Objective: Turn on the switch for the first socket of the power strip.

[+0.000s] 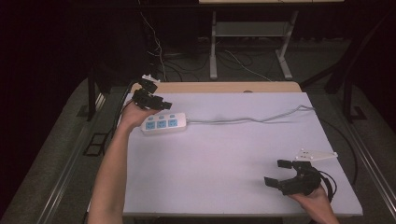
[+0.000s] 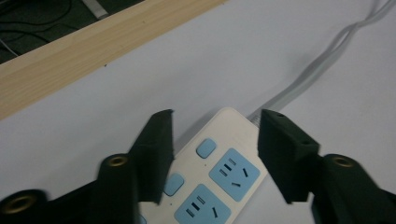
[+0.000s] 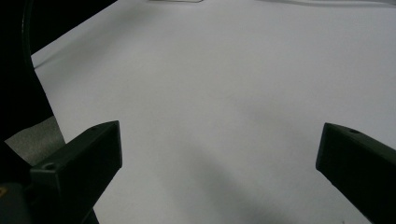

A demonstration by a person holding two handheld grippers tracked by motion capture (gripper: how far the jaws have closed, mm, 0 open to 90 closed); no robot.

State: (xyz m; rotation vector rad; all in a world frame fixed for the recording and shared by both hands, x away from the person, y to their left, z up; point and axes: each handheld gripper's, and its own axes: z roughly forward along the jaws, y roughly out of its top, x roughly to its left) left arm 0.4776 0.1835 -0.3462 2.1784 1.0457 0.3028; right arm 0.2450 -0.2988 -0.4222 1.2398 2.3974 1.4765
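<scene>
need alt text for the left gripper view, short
The left gripper, its two black jaws open, hovers over a white plastic power strip with blue sockets and blue buttons lying on a white table surface. The strip's grey cable runs to the upper right, and a light wooden table edge crosses the upper left.

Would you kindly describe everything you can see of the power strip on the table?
The power strip is a white, plastic-looking bar with rounded corners, three blue socket faces and small blue buttons beside them. It lies flat, faces up, at the table's far left. A grey cable runs from its right end across the white surface. The left gripper is poised over it, jaws open astride it, apparently not gripping.
</scene>
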